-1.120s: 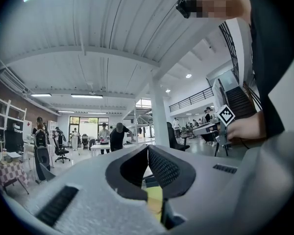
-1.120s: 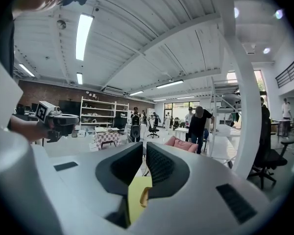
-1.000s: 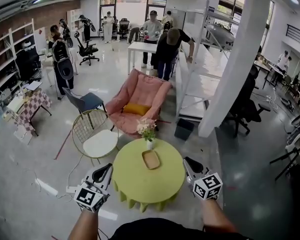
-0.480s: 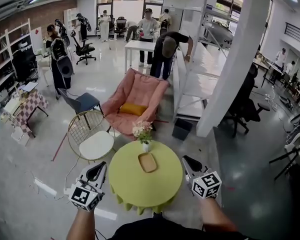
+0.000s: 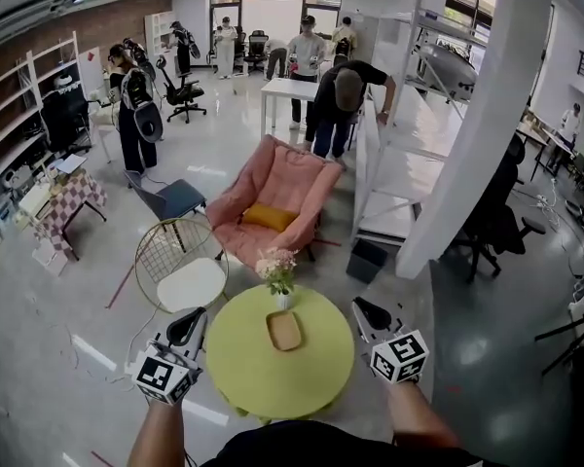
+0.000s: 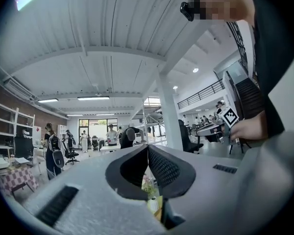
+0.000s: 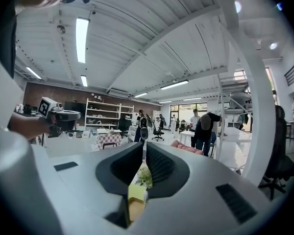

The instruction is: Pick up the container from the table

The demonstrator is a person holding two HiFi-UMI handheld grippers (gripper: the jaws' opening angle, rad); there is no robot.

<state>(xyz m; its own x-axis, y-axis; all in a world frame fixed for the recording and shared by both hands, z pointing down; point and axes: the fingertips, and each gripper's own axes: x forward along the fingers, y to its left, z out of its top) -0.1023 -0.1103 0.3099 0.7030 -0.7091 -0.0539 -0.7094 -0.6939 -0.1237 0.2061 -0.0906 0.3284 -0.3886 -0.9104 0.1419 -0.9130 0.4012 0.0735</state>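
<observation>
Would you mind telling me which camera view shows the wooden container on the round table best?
The head view: the container lies fully visible from above, near the middle of the green table. The left gripper view and the right gripper view each catch only what seems a tan sliver of it, low down past their own jaws.

Surfaces in front of me
My left gripper (image 6: 147,148) has matt, ribbed black pads (image 6: 164,168); the table (image 5: 263,377) wears matt yellow-green cloth, the container (image 5: 283,330) looks like smooth wood, the floor (image 5: 68,309) shines.
</observation>
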